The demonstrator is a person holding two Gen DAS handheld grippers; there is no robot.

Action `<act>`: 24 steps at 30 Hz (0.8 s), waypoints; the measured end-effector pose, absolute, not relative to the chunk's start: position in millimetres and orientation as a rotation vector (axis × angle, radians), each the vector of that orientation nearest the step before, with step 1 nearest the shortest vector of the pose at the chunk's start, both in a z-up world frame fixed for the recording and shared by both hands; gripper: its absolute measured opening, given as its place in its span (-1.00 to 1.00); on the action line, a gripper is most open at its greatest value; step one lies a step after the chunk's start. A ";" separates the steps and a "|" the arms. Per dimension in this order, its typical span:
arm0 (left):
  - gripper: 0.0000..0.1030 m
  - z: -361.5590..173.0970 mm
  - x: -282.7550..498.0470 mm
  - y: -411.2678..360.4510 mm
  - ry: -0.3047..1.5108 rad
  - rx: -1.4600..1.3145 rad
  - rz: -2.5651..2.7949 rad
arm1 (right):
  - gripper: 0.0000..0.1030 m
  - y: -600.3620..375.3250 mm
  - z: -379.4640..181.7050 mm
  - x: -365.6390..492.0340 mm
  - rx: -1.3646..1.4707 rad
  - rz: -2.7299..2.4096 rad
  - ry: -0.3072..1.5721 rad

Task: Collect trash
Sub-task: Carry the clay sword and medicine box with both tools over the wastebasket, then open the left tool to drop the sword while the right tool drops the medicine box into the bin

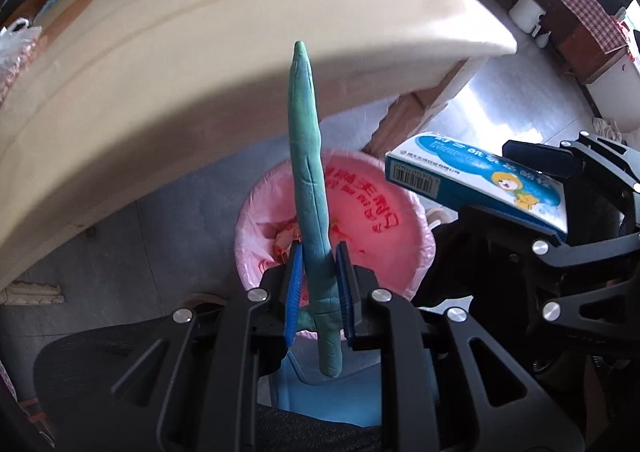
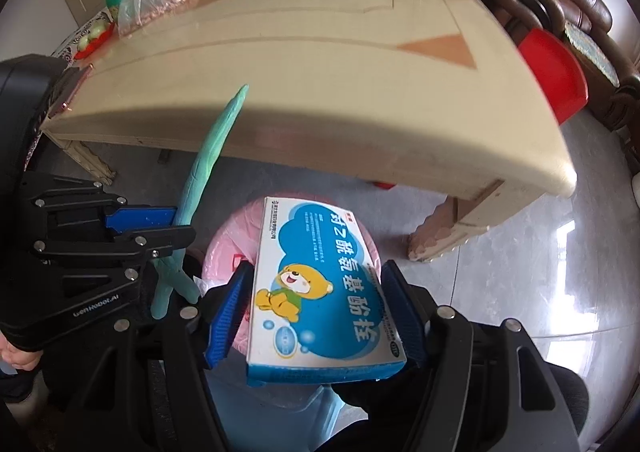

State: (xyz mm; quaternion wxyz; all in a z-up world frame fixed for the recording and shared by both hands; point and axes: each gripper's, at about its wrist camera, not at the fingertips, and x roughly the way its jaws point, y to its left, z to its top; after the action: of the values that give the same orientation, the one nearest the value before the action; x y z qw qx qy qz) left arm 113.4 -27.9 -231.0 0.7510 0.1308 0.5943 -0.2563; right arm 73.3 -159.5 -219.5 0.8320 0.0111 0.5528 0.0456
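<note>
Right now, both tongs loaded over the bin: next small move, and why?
Probably open the left tongs first. They are shut on the green clay strip, which hangs directly over the pink-lined bin, so it should drop in. The right tongs hold the blue medicine box above the same bin; release it next.

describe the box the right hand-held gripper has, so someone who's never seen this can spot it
Start at the big cream table; on the floor in front of it stands a bin with a pink liner. Above that bin the right hand-held gripper clamps a flat blue-and-white carton. Its cartoon yellow bear and barcoded end set it apart from the long green strip held beside it.
</note>
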 end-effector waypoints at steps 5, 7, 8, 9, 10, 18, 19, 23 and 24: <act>-0.66 -263.5 116.9 -31.7 1.372 0.284 -0.565 | 0.23 -158.1 -251.8 82.2 0.038 0.109 1.237; -0.66 -272.5 119.4 -30.8 1.395 0.275 -0.568 | 0.23 -157.0 -262.9 86.8 0.039 0.114 1.262; -0.66 -275.8 120.0 -30.7 1.404 0.272 -0.567 | 0.23 -157.0 -268.3 89.6 0.039 0.114 1.273; -0.66 -281.0 121.5 -30.9 1.418 0.270 -0.572 | 0.23 -156.8 -271.8 91.8 0.040 0.112 1.279; -0.66 -286.1 123.2 -30.8 1.430 0.267 -0.570 | 0.23 -157.2 -277.3 95.5 0.042 0.110 1.290; -0.66 -329.7 137.1 -29.9 1.538 0.232 -0.553 | 0.23 -159.3 -326.4 114.7 0.059 0.118 1.376; -0.66 -334.2 140.1 -30.1 1.548 0.230 -0.550 | 0.23 -158.0 -330.7 114.3 0.057 0.118 1.383; -0.66 -357.7 149.0 -30.5 1.596 0.208 -0.535 | 0.23 -154.4 -351.4 121.0 0.053 0.129 1.426; -0.66 -361.2 151.3 -31.5 1.608 0.206 -0.535 | 0.23 -153.6 -358.0 123.2 0.049 0.132 1.438</act>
State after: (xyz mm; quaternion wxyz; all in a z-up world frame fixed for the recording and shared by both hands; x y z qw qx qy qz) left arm 151.3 -31.5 -361.2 0.6574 0.0907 0.7098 -0.2361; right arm 123.2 -153.6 -358.0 0.7501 0.0225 0.6582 0.0604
